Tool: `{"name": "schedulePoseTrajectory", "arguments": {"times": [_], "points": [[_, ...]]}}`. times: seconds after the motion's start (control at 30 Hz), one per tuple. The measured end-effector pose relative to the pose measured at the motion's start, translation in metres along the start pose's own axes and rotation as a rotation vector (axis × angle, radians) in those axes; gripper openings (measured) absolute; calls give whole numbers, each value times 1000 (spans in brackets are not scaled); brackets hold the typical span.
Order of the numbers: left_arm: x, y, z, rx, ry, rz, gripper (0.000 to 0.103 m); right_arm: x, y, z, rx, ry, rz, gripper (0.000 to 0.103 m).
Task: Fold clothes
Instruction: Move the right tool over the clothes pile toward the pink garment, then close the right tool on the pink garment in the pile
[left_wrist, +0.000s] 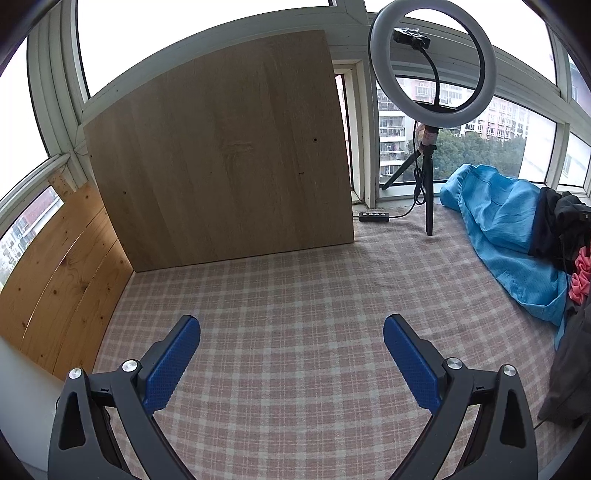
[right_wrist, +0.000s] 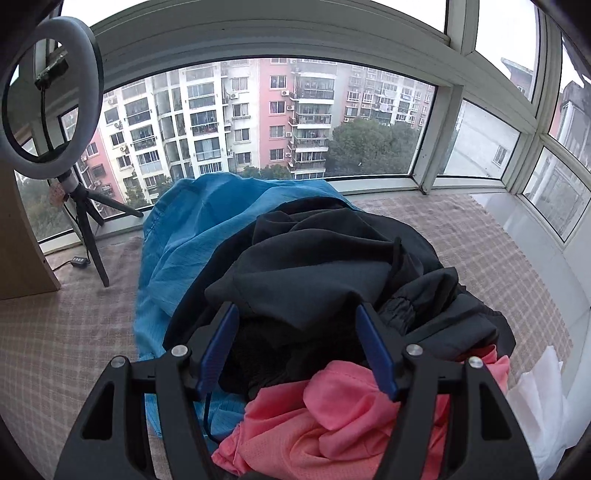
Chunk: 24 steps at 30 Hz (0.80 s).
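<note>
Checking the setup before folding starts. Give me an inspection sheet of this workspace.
Surface: pink checked cloth, bare under the left gripper.
Job's things: heaped blue garment, black garment, pink garment; none folded.
Clutter: wooden board leaning at the back; white fabric beside the heap.
Grippers: left gripper open, empty; right gripper open over the heap, gripping nothing.
Cables: ring light's cord and its switch lie on the cloth.
Surroundings: ring light on a tripod, windows, apartment blocks outside.
</note>
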<state>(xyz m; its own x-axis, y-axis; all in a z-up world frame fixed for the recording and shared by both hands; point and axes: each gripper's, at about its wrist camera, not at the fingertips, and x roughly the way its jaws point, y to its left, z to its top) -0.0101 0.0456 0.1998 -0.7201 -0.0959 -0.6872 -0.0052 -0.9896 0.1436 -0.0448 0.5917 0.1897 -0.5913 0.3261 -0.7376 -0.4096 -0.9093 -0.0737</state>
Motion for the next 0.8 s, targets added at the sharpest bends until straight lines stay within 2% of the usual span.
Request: {"name": "schedulePoseTrajectory", "arguments": {"times": [0.07,0.1,0.13,0.17,0.2,0.3,0.43,0.57,0.63,0.7,0.73,0.77,0.8], "points": [[3,0,0,-8,11,-3,100,10,6,-1,-33,30,-26,63],[3,-1,0,-6,11,-6,100,16,10,-1,-45,42,-30,49],[3,-2,0,-3,11,-8,100,19,7,-1,-31,50,-22,19],[2,-4,-1,5,8,-7,100,22,1,-1,0,57,-8,5],[2,-6,-1,14,6,-6,100,24,-5,0,32,63,7,1],[1,-10,-1,34,1,1,100,14,-37,2,187,17,34,1],[2,-10,-1,31,2,-8,100,-13,-69,5,287,-74,41,1],[3,-11,0,30,0,-19,100,-37,-71,12,240,-144,-50,1],[3,-13,0,36,-1,-23,100,-45,-76,13,261,-137,-12,2],[4,-15,0,42,0,-27,100,-46,-58,13,197,-119,9,4],[4,-16,0,43,1,-29,100,-46,-47,13,158,-109,10,7],[5,-17,0,45,4,-32,100,-45,-35,12,118,-100,11,17],[5,-18,0,47,6,-36,100,-45,-24,12,78,-90,12,35]]}}
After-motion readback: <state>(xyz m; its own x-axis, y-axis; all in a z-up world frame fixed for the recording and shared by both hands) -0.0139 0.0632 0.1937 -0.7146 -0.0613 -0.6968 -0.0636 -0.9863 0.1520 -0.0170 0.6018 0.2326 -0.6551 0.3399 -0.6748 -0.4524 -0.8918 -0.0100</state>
